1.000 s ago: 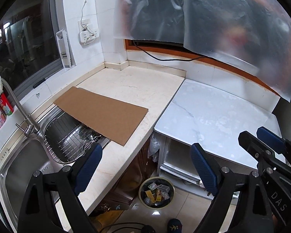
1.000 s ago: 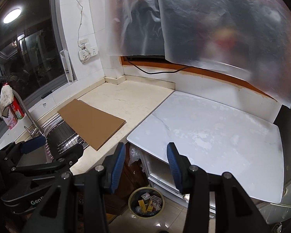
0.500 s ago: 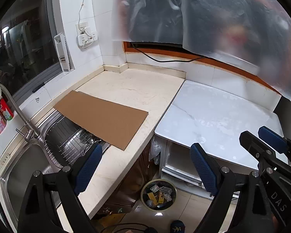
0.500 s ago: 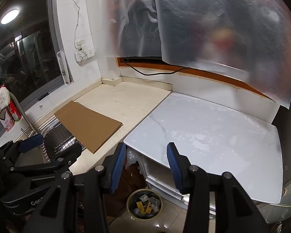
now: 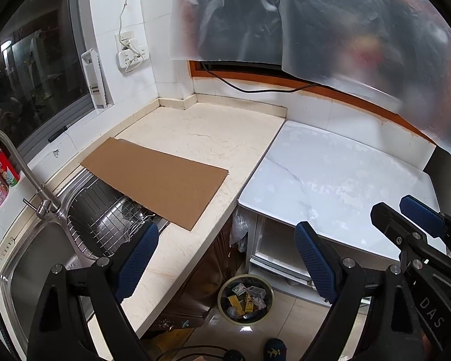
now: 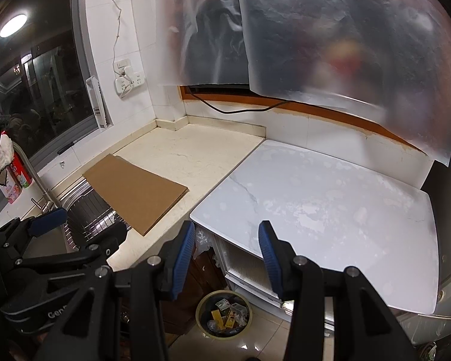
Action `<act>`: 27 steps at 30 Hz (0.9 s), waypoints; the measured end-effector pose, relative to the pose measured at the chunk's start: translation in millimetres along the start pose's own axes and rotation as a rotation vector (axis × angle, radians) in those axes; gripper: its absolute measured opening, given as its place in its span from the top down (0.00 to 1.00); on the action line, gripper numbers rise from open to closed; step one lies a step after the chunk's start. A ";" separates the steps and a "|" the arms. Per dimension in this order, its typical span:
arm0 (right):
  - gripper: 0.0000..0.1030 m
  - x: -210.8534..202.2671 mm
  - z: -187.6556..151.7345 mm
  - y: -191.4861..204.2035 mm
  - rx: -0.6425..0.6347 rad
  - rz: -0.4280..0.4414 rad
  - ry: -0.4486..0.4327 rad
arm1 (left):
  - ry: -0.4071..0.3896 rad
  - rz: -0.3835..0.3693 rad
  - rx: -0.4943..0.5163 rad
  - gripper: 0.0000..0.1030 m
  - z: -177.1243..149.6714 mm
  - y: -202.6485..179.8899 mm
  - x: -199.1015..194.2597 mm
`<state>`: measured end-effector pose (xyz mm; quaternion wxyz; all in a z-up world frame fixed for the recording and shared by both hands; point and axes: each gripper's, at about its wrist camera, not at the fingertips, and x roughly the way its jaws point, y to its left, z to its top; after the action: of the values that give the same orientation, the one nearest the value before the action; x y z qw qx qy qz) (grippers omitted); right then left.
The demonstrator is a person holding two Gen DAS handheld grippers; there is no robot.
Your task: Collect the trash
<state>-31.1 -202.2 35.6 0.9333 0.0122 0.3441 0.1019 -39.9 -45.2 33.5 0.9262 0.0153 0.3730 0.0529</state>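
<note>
The only loose thing on the table (image 5: 201, 132) that looks like trash is the flat cardboard sheet (image 5: 153, 180). It lies partly on the stone top, and one long edge hangs over the sink (image 5: 30, 258) and its wire rack (image 5: 105, 219). The trash bin (image 5: 246, 297) stands on the floor below and already holds small packets.

The left hand-held gripper (image 5: 225, 258) has its jaws wide apart and holds nothing. The right hand-held gripper (image 6: 225, 252) is also apart and empty. Both hover above the table edge, well apart from the sheet.

The sheet should be light and fairly stiff, with a dry surface that is not slippery. It may bend if it is taken by one corner only. The overhanging edge above the rack seems the best place to pinch, though I cannot tell its thickness from here. It looks wider than the bin, so probably it must be folded.
</note>
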 end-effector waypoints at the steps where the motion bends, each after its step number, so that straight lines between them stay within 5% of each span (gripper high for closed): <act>1: 0.56 0.0 -0.3 -0.2 0.000 0.000 0.000 | 0.001 0.000 -0.001 0.13 0.6 -0.1 0.8; 27: 0.56 -2.7 -6.4 0.1 0.024 -0.021 -0.009 | -0.002 -0.013 0.015 0.14 3.0 -3.7 3.1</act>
<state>-37.2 -203.0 32.5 0.9357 0.0205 0.3410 0.0880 -35.3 -48.5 33.3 0.9268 0.0198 0.3725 0.0440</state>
